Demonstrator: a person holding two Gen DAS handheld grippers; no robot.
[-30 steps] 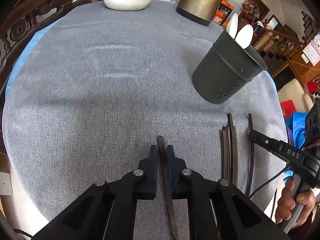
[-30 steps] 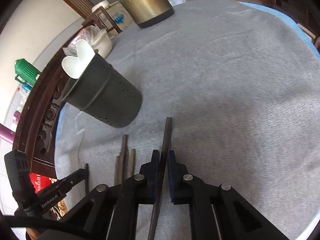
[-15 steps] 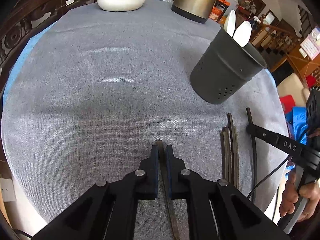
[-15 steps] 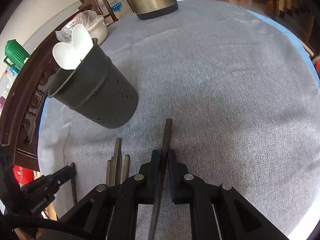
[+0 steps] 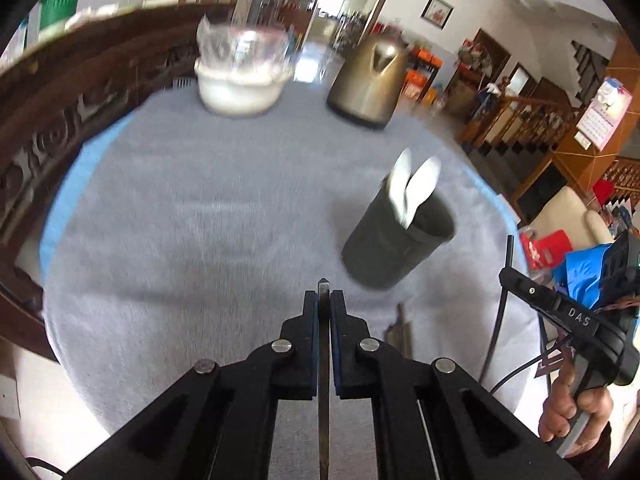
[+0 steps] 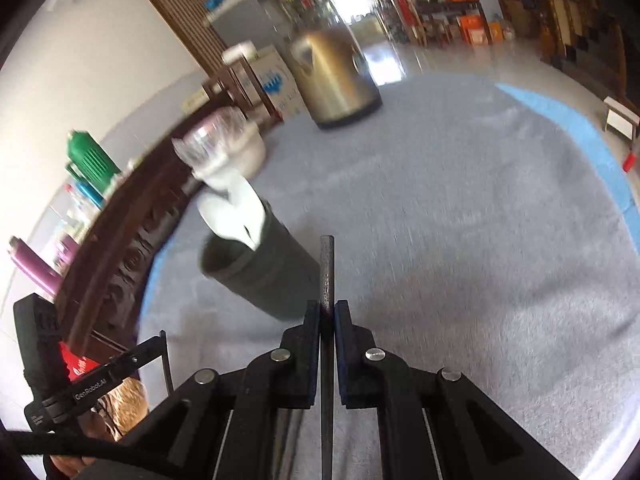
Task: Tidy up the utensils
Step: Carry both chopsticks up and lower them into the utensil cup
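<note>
Closest to the lens on the left wrist view: left gripper (image 5: 324,300) with jaws clamped on a dark chopstick (image 5: 323,400), pointed tip poking just past the pads, stick lifted off the grey cloth of the round counter (image 5: 180,240). Same story on the right wrist view: right gripper (image 6: 327,310), jaws pinched tight on another dark chopstick (image 6: 326,264), blunt end sticking out further ahead. Just beside the left gripper, down on the cloth to its right: a few more dark chopsticks (image 5: 398,328) lying bunched together, mostly hidden behind the fingers. Further right in that view: the other handheld gripper, held by a hand (image 5: 576,412) at the edge, carrying its stick upright. Past the jaws, in the middle distance: dark utensil holder (image 5: 396,240) standing on the cloth, two white spoons (image 5: 416,184) sticking out of the top; same holder (image 6: 260,272) left of the stick in the right view. Way at the back of the counter: white bowl (image 5: 242,88) with clear plastic on top, and a bronze electric kettle (image 5: 370,80) beside it. Pretty blurry overall, so no finer detail on the holder's holes.
</note>
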